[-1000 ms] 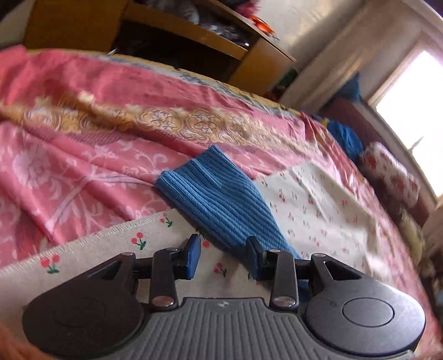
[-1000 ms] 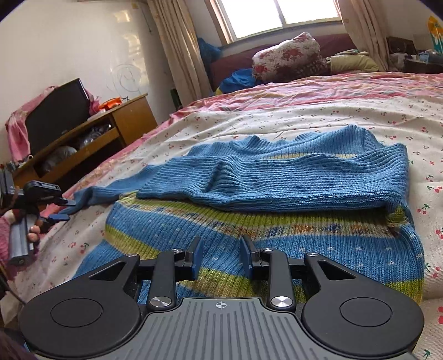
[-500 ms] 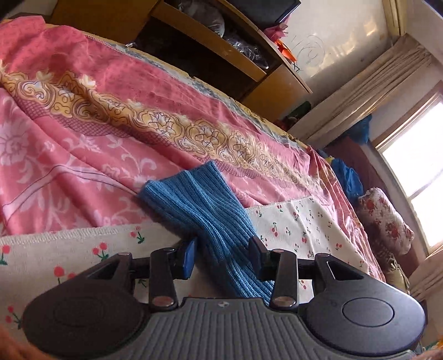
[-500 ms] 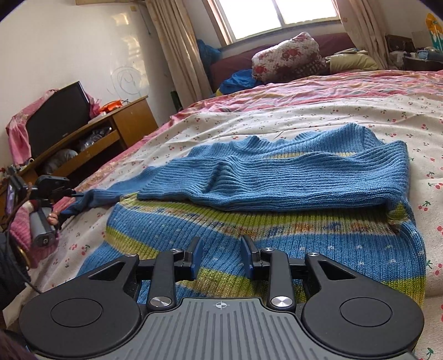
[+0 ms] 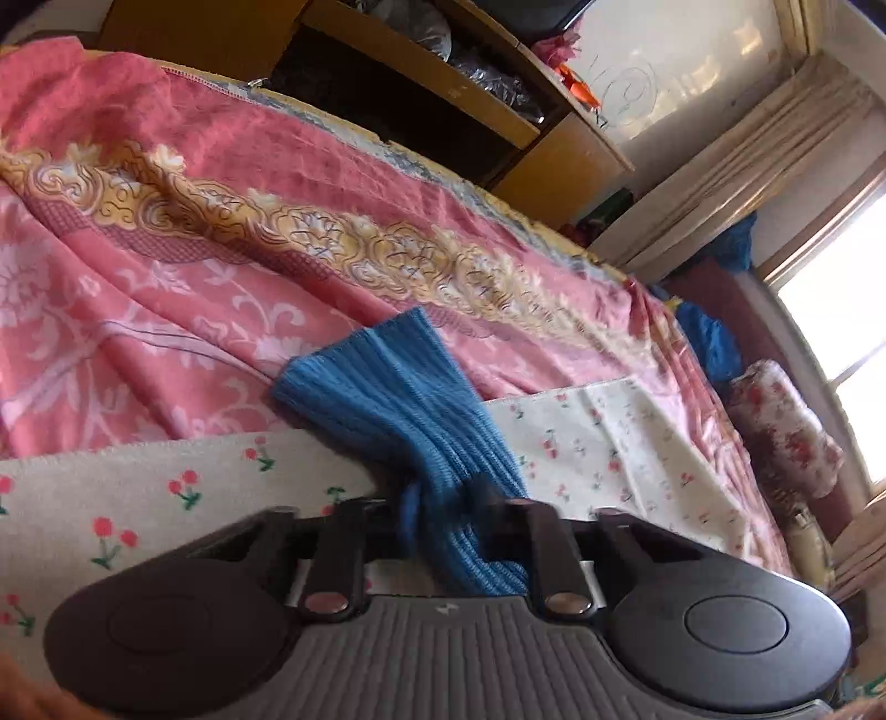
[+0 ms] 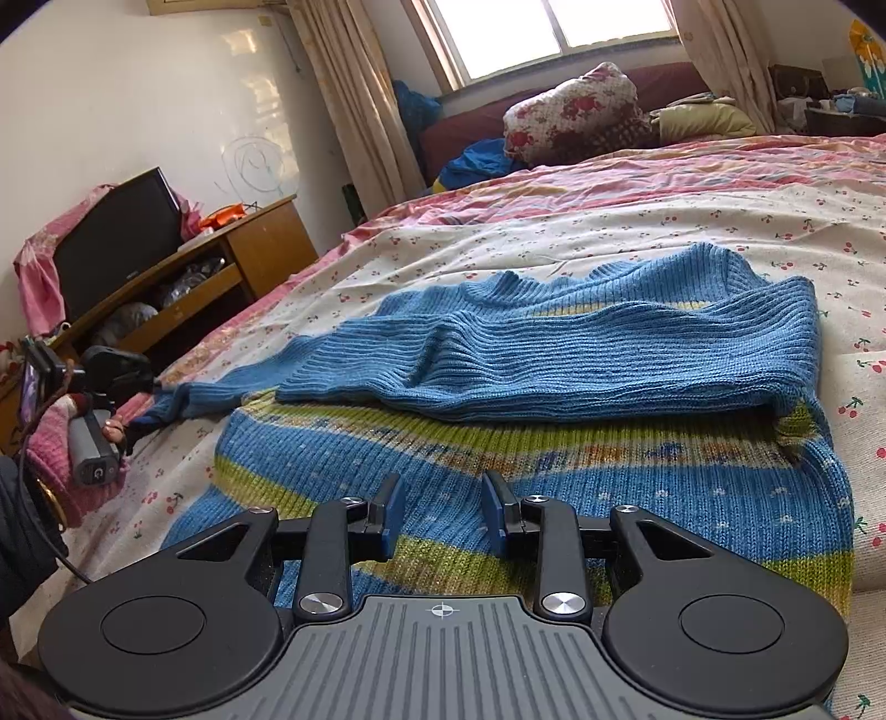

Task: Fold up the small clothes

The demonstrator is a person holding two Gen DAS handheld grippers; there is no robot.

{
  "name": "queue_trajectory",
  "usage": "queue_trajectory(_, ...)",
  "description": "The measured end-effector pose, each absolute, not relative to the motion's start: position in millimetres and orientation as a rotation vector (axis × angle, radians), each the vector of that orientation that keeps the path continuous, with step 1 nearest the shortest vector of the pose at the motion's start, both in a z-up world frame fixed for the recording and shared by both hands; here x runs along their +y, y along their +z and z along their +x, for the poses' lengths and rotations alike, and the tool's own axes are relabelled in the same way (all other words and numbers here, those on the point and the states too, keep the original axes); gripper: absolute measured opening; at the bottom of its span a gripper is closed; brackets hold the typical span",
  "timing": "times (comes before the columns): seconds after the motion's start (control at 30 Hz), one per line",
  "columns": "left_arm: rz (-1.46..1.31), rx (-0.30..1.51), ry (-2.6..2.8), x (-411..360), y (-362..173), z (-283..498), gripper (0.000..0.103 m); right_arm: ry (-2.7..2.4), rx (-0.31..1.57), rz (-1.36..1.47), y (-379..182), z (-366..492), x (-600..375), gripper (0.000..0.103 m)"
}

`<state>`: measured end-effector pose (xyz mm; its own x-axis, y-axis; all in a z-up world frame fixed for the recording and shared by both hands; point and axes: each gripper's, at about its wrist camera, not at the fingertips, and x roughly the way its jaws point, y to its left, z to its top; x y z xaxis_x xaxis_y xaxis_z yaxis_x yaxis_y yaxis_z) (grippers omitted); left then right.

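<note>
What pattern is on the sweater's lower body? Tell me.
Blue and green stripes on the sweater; right wrist view.

Wide bed (image 6: pixel 637 183) under a pink floral cover (image 5: pixel 166 288) and a cream cherry-print sheet (image 6: pixel 554 232). Beyond the bed's far end, a bright window (image 6: pixel 554 33) flanked by beige curtains (image 6: pixel 354 111). Left of the bed, a wooden cabinet (image 6: pixel 266 243) bearing a dark television (image 6: pixel 116 232), against a white wall (image 6: pixel 138 99). Floral bundle (image 6: pixel 570 111) below the window.

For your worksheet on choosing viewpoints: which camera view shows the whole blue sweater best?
The right wrist view: the sweater lies spread across the bed, one sleeve folded over it. The left wrist view shows only its other sleeve, between the closing left gripper.
</note>
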<state>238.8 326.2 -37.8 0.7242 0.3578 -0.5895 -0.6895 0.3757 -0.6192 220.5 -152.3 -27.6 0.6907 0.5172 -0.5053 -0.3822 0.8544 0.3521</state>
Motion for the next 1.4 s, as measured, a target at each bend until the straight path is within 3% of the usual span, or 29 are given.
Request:
queue_trajectory(0.1,-0.953,0.396,0.691,326.6,-32.1,238.2,0.011,0.508,0.631,0.230,-27.2,220.3,-152.3,0.030)
queue_trajectory(0.33,-0.838,0.374,0.522,298.3,15.3,250.5,0.010,0.502,0.621,0.228,-25.2,217.1,-152.0,0.030)
queue_trajectory(0.7,-0.609,0.493,0.024,162.0,76.2,295.6,0.010,0.490,0.622,0.261,-19.1,217.2,-163.1,0.030)
queue_trajectory(1.0,-0.307,0.670,-0.221,34.2,49.8,289.2,0.011,0.449,0.660,0.359,-19.8,227.4,-187.5,0.030)
queue_trajectory(1.4,-0.219,0.609,-0.079,52.8,10.7,199.5,0.017,0.459,0.661,0.508,1.8,230.6,-201.3,0.033)
